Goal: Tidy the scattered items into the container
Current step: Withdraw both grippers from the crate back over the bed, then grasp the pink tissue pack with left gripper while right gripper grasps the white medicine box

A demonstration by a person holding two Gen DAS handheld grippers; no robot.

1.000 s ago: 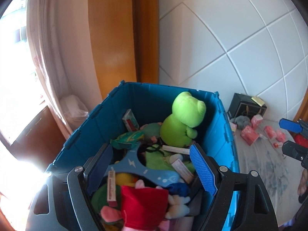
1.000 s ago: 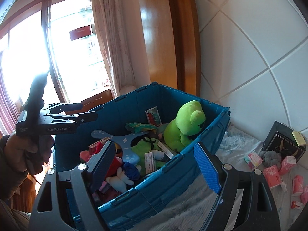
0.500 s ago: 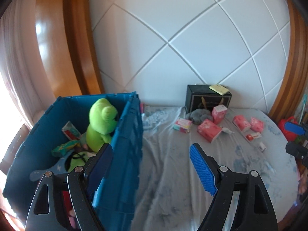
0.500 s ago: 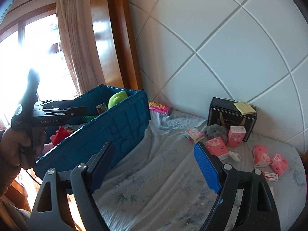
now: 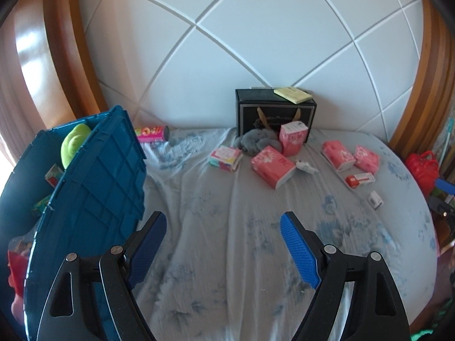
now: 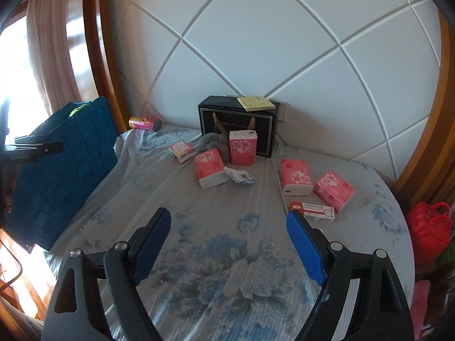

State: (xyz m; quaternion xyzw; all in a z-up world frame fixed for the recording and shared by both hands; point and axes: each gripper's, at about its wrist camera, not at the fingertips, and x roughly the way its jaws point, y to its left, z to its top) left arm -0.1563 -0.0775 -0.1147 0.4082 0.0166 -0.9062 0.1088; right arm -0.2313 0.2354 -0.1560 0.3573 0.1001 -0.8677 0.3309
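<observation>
Both hand-held grippers have swung away from the bin and now face the bed, empty.
Nearest, the left hand-held gripper (image 5: 223, 224) and right hand-held gripper (image 6: 227, 221) tilt down over bare bedsheet (image 6: 199, 207), jaws released; farther off lie pink tissue packs (image 6: 209, 167), the next pickups; blue container (image 5: 93, 182) stands left.

Some things are hard to see

The blue box (image 5: 93, 187) is cut off at the left edge. The tiny white packet (image 5: 376, 199) is too small to read.
</observation>
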